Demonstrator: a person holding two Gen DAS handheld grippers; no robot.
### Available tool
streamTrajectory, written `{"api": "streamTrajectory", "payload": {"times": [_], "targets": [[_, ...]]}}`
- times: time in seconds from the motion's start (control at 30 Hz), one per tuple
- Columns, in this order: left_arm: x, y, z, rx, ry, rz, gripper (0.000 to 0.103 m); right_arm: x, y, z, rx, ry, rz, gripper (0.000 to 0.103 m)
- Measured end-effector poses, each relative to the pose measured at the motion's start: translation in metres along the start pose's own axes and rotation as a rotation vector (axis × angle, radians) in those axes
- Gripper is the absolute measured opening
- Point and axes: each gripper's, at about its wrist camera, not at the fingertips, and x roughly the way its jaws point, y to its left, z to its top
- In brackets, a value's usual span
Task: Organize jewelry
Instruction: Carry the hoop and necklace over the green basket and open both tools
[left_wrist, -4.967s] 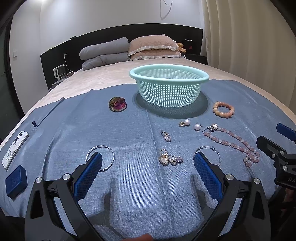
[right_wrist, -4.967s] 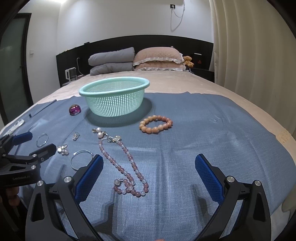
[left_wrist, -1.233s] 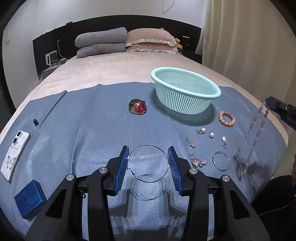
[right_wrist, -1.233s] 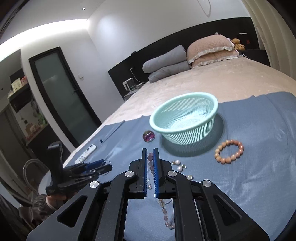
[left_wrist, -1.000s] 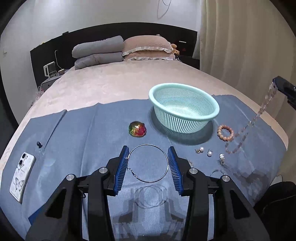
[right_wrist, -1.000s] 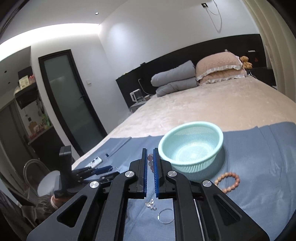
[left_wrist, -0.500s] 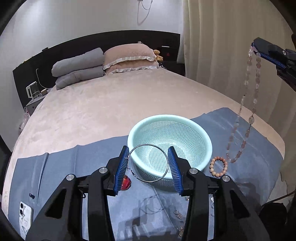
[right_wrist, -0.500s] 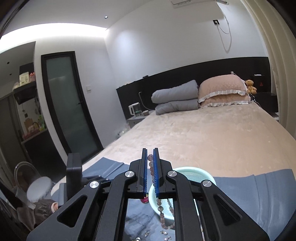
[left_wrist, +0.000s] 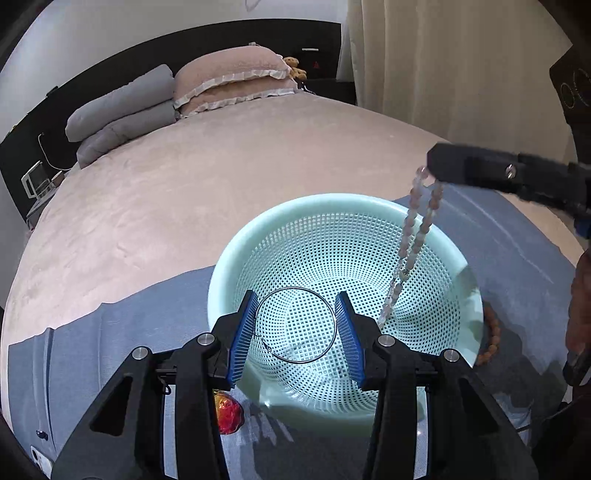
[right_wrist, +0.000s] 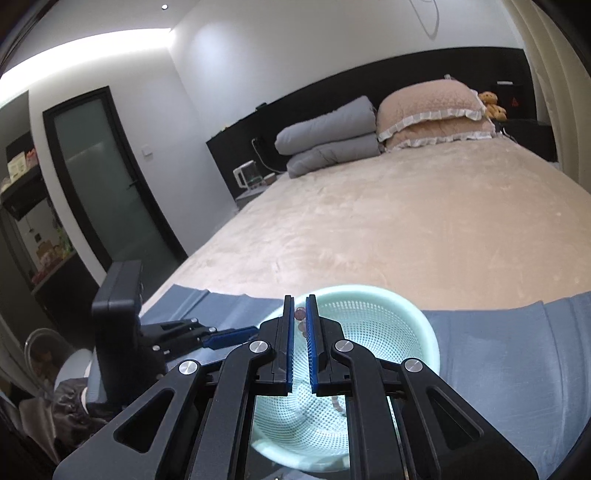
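1. A mint-green plastic basket (left_wrist: 236, 269) with a perforated wall sits on a blue-grey cloth (left_wrist: 122, 332) spread over a beige bed (left_wrist: 221, 166).
2. The left tongs (left_wrist: 295, 328) hang above the near side of the basket, clamped on a thin wire hoop (left_wrist: 295, 290). The blue pads press the hoop's left and right sides, so it spans the gap between them and faces the camera as a near-full circle.
3. The right tongs (right_wrist: 300, 349) are pressed together on one end of a beaded necklace (left_wrist: 417, 236), reaching in from the right in the left wrist view.
4. The necklace hangs as a doubled strand of pale pink and brownish beads. Its long axis runs almost straight down, slanting slightly left, and its lower end dips inside the basket.
5. A bracelet of orange-brown beads (left_wrist: 489, 343) lies on the cloth just beside the basket's right rim.
6. A red and yellow glassy stone (left_wrist: 229, 413) lies on the cloth just beside the basket's near left edge.
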Motion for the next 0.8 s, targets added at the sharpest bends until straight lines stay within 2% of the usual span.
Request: {"api": "streamTrajectory", "payload": {"times": [0.1,0.23,0.4,0.57,0.6,0.67,0.73,0.8], "targets": [[0.018,-0.002,-0.004,0.007,0.033,-0.017,0.044,0.028,-0.019,-0.020,0.016,0.076,-0.020,0.006],[0.027,-0.005,-0.010,0.010,0.048,-0.022,0.044,0.044,-0.032,-0.036,0.030,0.127,-0.036,0.006],[0.028,-0.008,-0.012,0.022,0.049,-0.020,0.045,0.045,-0.033,-0.044,0.017,0.140,-0.055,0.007],[0.017,-0.004,-0.014,0.000,0.038,-0.029,0.046,0.030,-0.030,-0.045,0.008,0.110,-0.046,0.009],[0.014,-0.001,-0.013,-0.007,0.037,-0.029,0.050,0.025,-0.029,-0.044,0.007,0.100,-0.049,0.010],[0.004,0.004,-0.014,-0.015,0.016,-0.024,0.058,0.015,-0.028,-0.043,0.008,0.082,-0.050,0.021],[-0.008,0.007,-0.013,-0.003,-0.008,-0.015,0.070,0.001,-0.026,-0.040,0.004,0.041,-0.073,0.058],[-0.023,0.010,-0.014,0.019,-0.030,0.004,0.073,-0.017,-0.021,-0.038,-0.009,-0.008,-0.084,0.065]]}}
